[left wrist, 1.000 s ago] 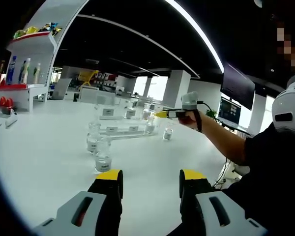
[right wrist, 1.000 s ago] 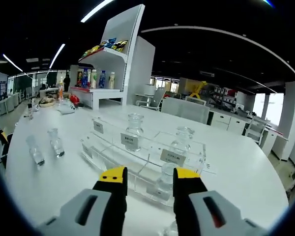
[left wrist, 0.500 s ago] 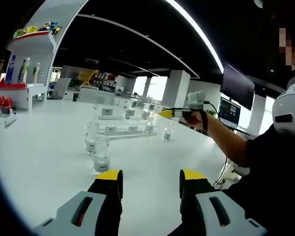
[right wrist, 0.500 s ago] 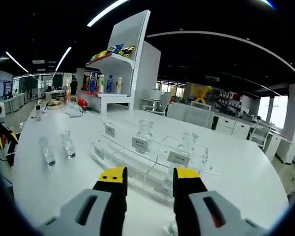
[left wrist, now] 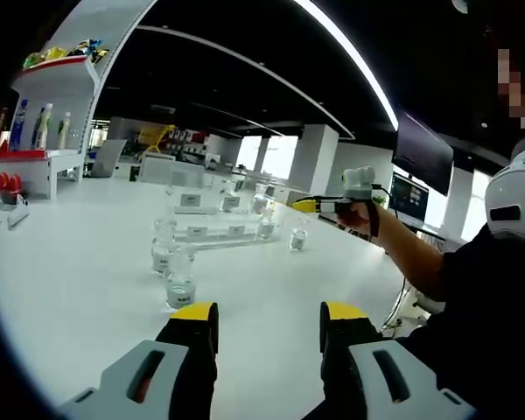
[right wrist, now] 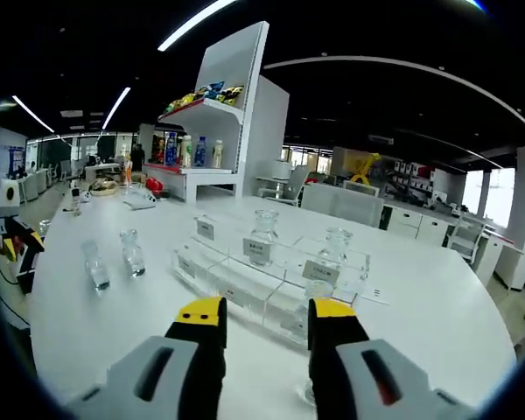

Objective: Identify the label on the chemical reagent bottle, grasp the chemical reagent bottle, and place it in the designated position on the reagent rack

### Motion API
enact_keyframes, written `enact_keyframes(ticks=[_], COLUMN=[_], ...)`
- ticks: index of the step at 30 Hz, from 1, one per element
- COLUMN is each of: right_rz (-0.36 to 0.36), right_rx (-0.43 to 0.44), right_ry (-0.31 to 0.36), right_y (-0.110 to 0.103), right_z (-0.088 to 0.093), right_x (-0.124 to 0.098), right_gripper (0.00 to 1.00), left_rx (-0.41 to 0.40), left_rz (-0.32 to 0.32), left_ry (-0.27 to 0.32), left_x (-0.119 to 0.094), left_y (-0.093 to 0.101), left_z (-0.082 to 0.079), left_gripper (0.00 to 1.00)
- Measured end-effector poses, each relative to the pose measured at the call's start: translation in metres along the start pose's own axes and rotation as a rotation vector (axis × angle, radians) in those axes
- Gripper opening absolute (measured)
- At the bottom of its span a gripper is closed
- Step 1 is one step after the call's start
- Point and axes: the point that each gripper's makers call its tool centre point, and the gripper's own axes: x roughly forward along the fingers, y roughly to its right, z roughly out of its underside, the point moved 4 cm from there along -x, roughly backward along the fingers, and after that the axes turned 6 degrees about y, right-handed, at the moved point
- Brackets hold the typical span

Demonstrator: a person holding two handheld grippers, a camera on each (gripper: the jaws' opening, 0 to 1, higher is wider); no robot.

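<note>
Two loose clear reagent bottles (right wrist: 94,265) stand side by side on the white table (right wrist: 114,324), well apart from the clear acrylic reagent rack (right wrist: 271,284) to their right in the right gripper view. Rack carries white labels on its front walls; text too small to read. Two racked bottles (right wrist: 264,234) sit in its rear compartments. Right gripper (right wrist: 256,317) hovers above the table near the rack, jaws spread apart, nothing between them. Left gripper (left wrist: 269,317) hangs over bare table, jaws likewise parted and empty, the loose bottles just ahead. White shelving unit (right wrist: 214,131) with coloured drink bottles stands behind.
</note>
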Motion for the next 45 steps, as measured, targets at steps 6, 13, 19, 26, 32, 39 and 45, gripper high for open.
enact_keyframes(ticks=[6,13,19,26,32,39,45], right_rz=[-0.002,-0.009,-0.02,-0.034,-0.041,-0.046,-0.039], right_rx=[0.014,0.046,0.051,0.039,0.039,0.037,0.039], right_ry=[0.013,0.046,0.06,0.062,0.069,0.071,0.067], right_y=[0.001,-0.002,0.002,0.005,0.003,-0.004,-0.006], right_z=[0.0,-0.004,-0.008,-0.008,-0.006,-0.004,-0.001], right_x=[-0.008,-0.021,-0.018,-0.023,-0.031,-0.043,-0.051], right_gripper=[0.37,0.38,0.38,0.38,0.38,0.38,0.38], left_rx=[0.002,0.003,0.006,0.006,0.005,0.005,0.006], left_rz=[-0.001,0.001,0.007,0.011,0.011,0.01,0.013], left_ry=[-0.003,-0.005,-0.004,-0.004,-0.006,-0.004,-0.004], left_x=[0.001,0.004,0.007,0.009,0.01,0.011,0.013], left_y=[0.0,0.0,0.001,0.001,0.0,-0.001,-0.001], left_z=[0.0,0.0,-0.002,-0.002,-0.002,-0.002,-0.002], left_gripper=[0.48,0.48,0.48,0.48,0.48,0.48,0.48])
